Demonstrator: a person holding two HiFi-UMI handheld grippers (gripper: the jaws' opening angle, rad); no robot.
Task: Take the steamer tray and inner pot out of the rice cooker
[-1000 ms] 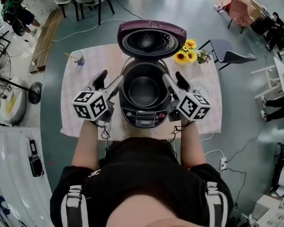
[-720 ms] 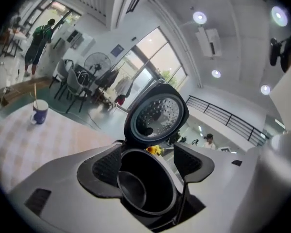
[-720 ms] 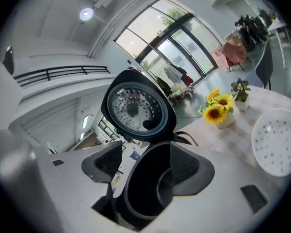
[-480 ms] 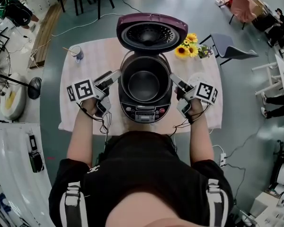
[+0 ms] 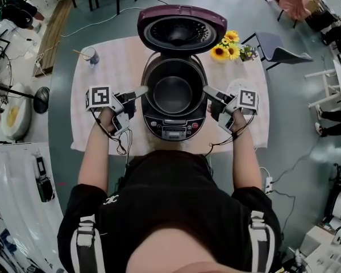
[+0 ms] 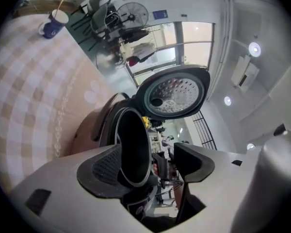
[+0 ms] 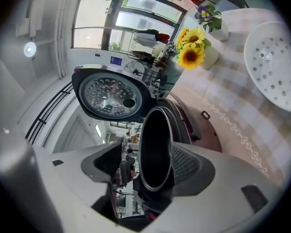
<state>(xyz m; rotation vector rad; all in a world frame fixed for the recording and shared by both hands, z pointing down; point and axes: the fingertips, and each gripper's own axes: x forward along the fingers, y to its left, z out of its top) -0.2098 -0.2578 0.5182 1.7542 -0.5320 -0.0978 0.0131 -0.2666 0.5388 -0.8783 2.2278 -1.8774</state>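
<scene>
I have the rice cooker point(image 5: 174, 131) in the middle of the counter point(image 5: 113, 61), its lid point(image 5: 182, 30) standing open over the far edge. The inner pot point(image 5: 173, 94) sits in the cooker body. The steamer tray point(image 7: 276, 67) is already out, lying flat on the cloth by the right edge.

My left tongs point(image 5: 141, 91) sit at the pot's left side and my right tongs point(image 5: 208, 91) at its right side, both rolled onto their sides. In the left gripper view the left tongs point(image 6: 153, 159) are released, jaws wide, with the pot's rim standing between them and no pad pressing on it. In the right gripper view the right tongs point(image 7: 148, 164) have just been opening. They too straddle the rim without gripping it.

There is bare cloth on both sides of the cooker. A cup point(image 5: 91, 56) stands at the far left corner and sunflowers point(image 5: 224, 47) at the far right corner, both well apart from the tongs.
</scene>
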